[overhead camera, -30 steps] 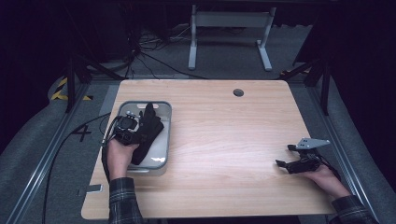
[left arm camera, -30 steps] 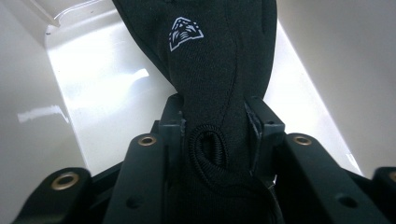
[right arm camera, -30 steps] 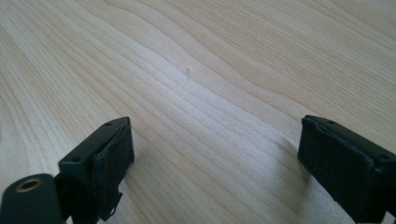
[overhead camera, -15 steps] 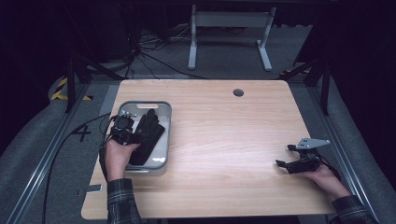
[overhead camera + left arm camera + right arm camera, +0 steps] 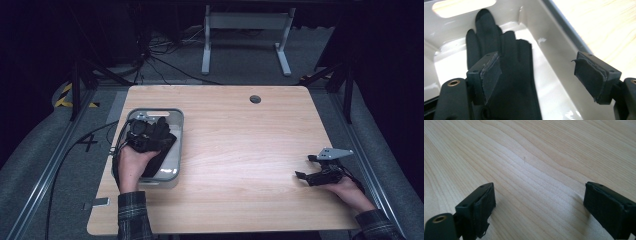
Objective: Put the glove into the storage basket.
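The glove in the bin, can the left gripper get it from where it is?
Probably yes. The left gripper is open above the glove, which lies flat in the bin, with nothing covering it.

Bin (image 5: 176, 131) walls hem the glove (image 5: 506, 75); broad bare table (image 5: 240, 150) between both tongs.

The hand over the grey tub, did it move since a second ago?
Yes, a little: the left gripper slid toward the tub's far end, above the black glove, jaws open and holding nothing. The right gripper stayed put over the bare table, open too.
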`<state>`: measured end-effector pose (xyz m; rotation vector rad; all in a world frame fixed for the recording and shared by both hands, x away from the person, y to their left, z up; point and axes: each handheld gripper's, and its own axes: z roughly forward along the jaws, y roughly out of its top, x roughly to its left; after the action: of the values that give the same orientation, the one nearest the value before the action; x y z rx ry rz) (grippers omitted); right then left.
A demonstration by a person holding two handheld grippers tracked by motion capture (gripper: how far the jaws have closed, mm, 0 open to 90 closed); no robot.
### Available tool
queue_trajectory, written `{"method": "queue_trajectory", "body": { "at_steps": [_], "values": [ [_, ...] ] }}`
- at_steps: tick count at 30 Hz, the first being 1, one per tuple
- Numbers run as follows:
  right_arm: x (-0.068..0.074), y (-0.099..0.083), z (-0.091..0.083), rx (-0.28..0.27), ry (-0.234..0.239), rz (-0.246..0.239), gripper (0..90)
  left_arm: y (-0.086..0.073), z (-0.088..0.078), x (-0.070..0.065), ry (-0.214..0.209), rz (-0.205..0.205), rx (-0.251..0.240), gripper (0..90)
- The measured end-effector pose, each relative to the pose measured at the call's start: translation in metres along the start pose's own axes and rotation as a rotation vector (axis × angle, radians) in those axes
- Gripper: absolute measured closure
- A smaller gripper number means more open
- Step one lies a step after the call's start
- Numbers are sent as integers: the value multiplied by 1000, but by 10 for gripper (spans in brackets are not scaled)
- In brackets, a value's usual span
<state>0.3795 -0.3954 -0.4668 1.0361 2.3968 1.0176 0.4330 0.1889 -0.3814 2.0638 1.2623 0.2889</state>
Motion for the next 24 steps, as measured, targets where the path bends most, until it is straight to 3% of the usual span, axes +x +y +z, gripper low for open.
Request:
{"method": "queue_trajectory", "body": {
  "at_steps": [6,11,24],
  "values": [
    [0,0,0,0,0,0,112,6,1,-12,-33,27,-11,213],
    [0,0,0,0,0,0,111,16,5,-34,-90,74,-24,206],
    [0,0,0,0,-1,-1,112,31,16,-77,-138,147,-46,161]
  ]
}}
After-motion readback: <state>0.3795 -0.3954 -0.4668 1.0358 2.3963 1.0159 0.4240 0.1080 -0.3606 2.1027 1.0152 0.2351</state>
